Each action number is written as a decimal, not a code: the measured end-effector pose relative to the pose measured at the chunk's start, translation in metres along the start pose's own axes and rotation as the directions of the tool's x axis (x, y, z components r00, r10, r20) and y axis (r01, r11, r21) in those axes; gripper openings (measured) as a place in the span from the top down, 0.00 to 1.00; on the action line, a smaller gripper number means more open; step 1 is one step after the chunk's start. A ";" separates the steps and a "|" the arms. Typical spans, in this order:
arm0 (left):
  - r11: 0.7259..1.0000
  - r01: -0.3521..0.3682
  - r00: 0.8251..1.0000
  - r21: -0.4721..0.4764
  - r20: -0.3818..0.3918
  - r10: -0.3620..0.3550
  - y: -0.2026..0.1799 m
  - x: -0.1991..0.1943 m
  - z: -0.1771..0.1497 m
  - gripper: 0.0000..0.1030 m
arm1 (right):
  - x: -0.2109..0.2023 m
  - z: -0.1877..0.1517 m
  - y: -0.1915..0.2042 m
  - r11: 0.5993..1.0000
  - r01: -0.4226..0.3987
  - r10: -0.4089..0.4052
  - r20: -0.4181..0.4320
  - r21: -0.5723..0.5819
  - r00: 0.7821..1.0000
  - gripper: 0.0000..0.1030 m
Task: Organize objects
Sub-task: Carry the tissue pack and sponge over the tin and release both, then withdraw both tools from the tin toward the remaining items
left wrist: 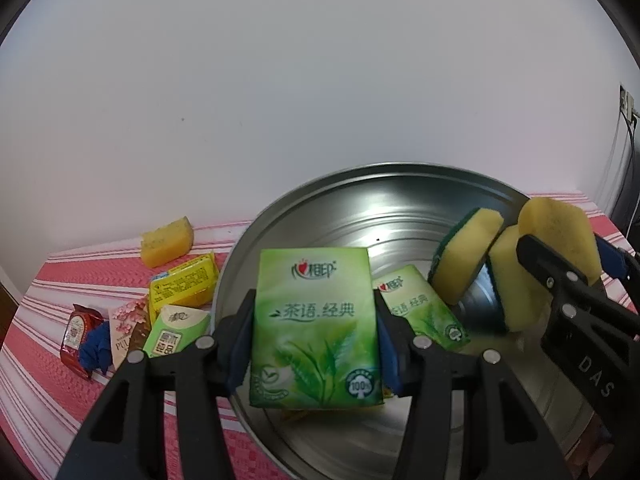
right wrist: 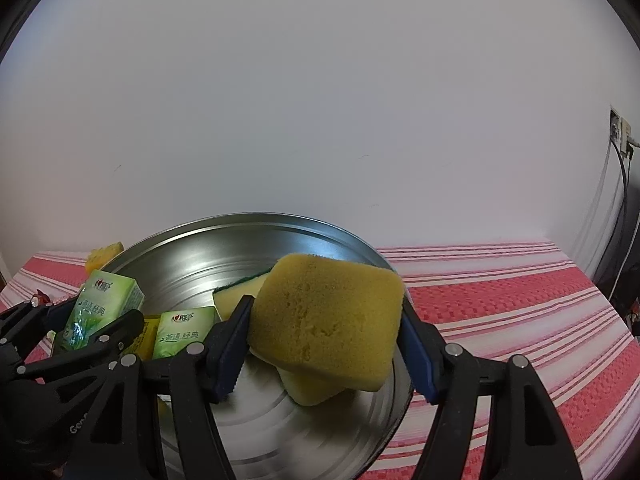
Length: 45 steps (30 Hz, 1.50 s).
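Green, glossy and printed with tea leaves, the rectangular tissue pack (left wrist: pixel 314 326) stands upright between the jaws of the left gripper (left wrist: pixel 314 344), whose blue pads press its two long edges; the jaws are closed on it, and it hangs above the near floor of the large round steel basin (left wrist: pixel 320 208); just beyond the right-hand jaw a second green tissue pack (left wrist: pixel 422 308) lies tilted in the basin, and a bit of yellow wrapper shows under the held pack.

Yellow and porous, the square sponge block (right wrist: pixel 326 322) sits clamped between the jaws of the right gripper (right wrist: pixel 326 350), its broad face towards the camera, held over the basin's right half; directly beneath the jaws lies another yellow sponge (right wrist: pixel 310 390), and beyond the left jaw a yellow sponge with a green scouring side (right wrist: pixel 236 294) leans in the basin.

Outward from the left gripper's left jaw, on the pink-and-white striped cloth (left wrist: pixel 40 364) outside the basin: a pale green tissue pack (left wrist: pixel 176 332), a yellow foil packet (left wrist: pixel 184 286), a pack with pink blossoms (left wrist: pixel 128 322), a red sachet (left wrist: pixel 78 330), a blue crumpled item (left wrist: pixel 96 346) I cannot identify, and furthest off a lone yellow sponge (left wrist: pixel 168 242); a white wall (left wrist: pixel 320 80) stands behind.
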State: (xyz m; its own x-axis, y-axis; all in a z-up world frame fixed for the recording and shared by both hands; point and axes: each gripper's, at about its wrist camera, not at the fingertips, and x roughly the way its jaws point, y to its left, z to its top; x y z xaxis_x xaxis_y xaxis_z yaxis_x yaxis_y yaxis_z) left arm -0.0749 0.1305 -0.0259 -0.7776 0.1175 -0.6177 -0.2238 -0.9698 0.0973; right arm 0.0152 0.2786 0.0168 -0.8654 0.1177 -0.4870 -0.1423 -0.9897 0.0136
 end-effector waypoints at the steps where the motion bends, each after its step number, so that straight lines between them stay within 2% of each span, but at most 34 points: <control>1: 1.000 -0.001 1.000 0.001 0.001 0.001 -0.001 0.001 0.000 0.49 | 0.001 0.000 0.001 1.000 -0.002 0.002 -0.001 -0.001 1.000 0.32; 9: 1.000 0.011 1.000 -0.002 0.007 -0.011 -0.007 0.012 0.004 0.47 | 0.000 -0.001 0.007 0.999 -0.041 0.041 -0.009 -0.013 0.999 0.28; 12: 1.000 -0.001 0.999 -0.006 0.033 0.001 -0.007 0.009 0.006 0.34 | -0.003 -0.003 0.009 0.999 -0.040 0.040 -0.009 -0.020 0.999 0.24; 16: 0.998 -0.044 0.996 -0.037 0.072 0.046 -0.002 0.004 0.009 0.07 | -0.009 -0.004 0.003 0.999 -0.045 0.045 0.024 0.023 0.999 0.24; 18: 0.997 -0.040 0.995 -0.059 0.085 0.045 0.000 0.003 0.011 0.02 | -0.011 -0.004 -0.003 0.997 -0.050 0.048 0.037 0.054 0.998 0.23; 23: 0.998 -0.045 0.994 -0.053 0.100 0.050 0.003 -0.006 0.009 0.00 | -0.017 -0.007 -0.013 0.991 -0.076 0.067 0.081 0.111 0.994 0.19; 27: 0.998 -0.046 0.993 -0.047 0.105 0.051 0.012 -0.022 0.005 0.00 | -0.022 -0.008 -0.021 0.990 -0.067 0.053 0.111 0.123 0.992 0.18; 34: 0.997 -0.049 0.994 -0.066 0.092 0.055 0.018 -0.025 0.004 0.00 | -0.036 -0.006 -0.024 0.985 -0.052 0.029 0.141 0.162 0.990 0.16; 37: 0.996 -0.051 0.994 -0.069 0.090 0.057 0.023 -0.027 0.002 0.00 | -0.052 -0.007 -0.028 0.983 -0.039 0.001 0.205 0.181 0.979 0.16; 40: 0.995 -0.049 0.995 -0.084 0.088 0.057 0.032 -0.030 -0.001 0.00 | -0.049 -0.009 -0.032 0.983 -0.032 -0.015 0.251 0.180 0.968 0.16; 45: 0.993 -0.058 0.994 -0.102 0.084 0.067 0.048 -0.034 -0.008 0.00 | -0.049 -0.010 -0.026 0.985 -0.023 -0.019 0.242 0.171 0.970 0.16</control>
State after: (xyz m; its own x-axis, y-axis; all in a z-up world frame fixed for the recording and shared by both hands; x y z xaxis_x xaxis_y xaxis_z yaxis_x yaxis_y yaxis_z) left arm -0.0540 0.0783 -0.0066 -0.8376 0.0697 -0.5418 -0.1170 -0.9917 0.0534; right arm 0.0657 0.2977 0.0315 -0.9531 0.1529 -0.2613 -0.2024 -0.9636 0.1744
